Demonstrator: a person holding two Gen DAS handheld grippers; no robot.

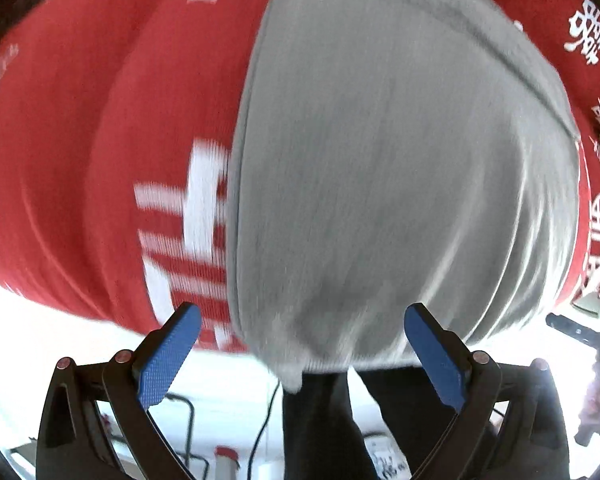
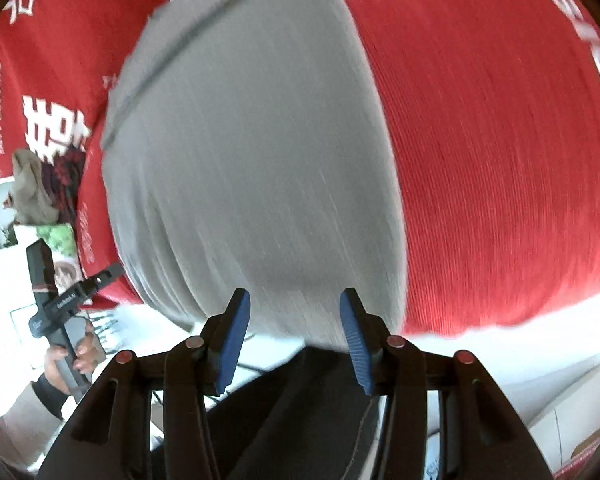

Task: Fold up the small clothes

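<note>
A grey garment [image 1: 400,184] lies on a red cloth with white characters [image 1: 100,140], its near end hanging over the table's front edge. My left gripper [image 1: 302,316] is open, its blue pads either side of that near end, with no grip on it. The same garment [image 2: 252,168] fills the right wrist view on the red cloth [image 2: 500,160]. My right gripper [image 2: 294,304] is open over the garment's near edge, holding nothing. The views are blurred by motion.
A heap of other clothes [image 2: 48,188] sits at the left on the red cloth. The left gripper and the hand holding it [image 2: 66,320] show at the left of the right wrist view. Below the table edge are dark trousers [image 1: 320,420] and cables on a bright floor.
</note>
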